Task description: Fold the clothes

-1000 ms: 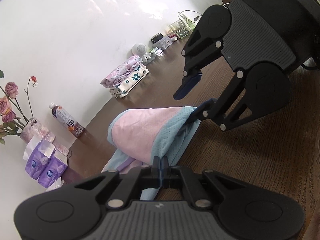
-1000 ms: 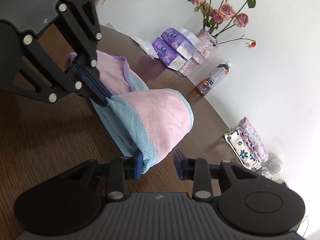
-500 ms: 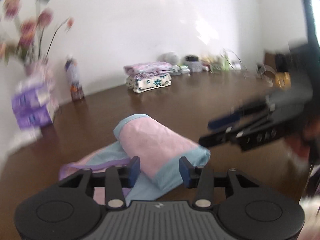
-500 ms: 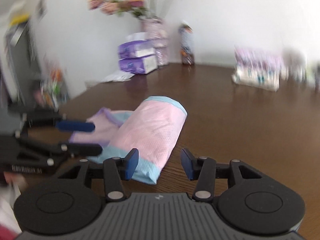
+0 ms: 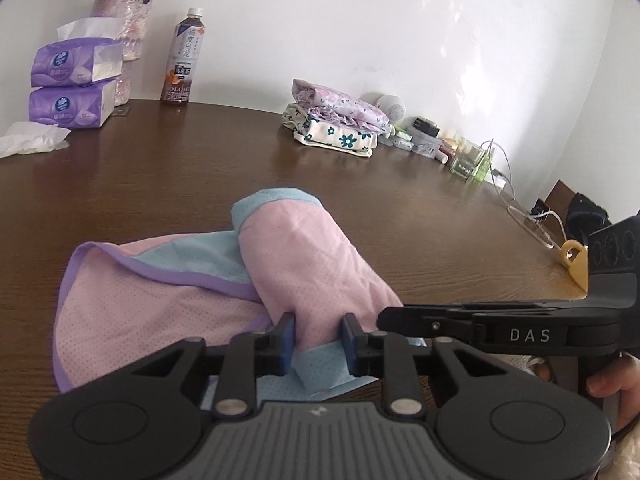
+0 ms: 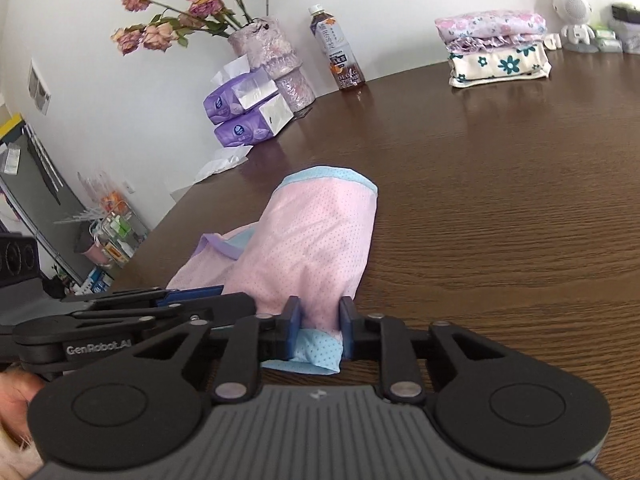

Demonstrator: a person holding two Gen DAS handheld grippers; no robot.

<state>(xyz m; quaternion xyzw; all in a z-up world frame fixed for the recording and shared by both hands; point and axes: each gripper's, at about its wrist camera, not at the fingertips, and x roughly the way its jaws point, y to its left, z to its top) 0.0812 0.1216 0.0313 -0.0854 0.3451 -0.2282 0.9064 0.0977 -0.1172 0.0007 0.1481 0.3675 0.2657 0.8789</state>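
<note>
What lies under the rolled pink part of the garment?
Under the rolled pink part lies the flat purple-edged part and a blue hem. The table beneath is covered.

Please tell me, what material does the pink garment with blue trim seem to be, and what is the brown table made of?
The pink garment with blue trim looks like a thin, matte mesh knit: small dots, probably holes, cover it in rows and it folds softly. The brown table looks like wood or wood veneer with a semi-gloss finish: grain lines run across it and it faintly reflects the folded stack. Solid wood or laminate cannot be told.
</note>
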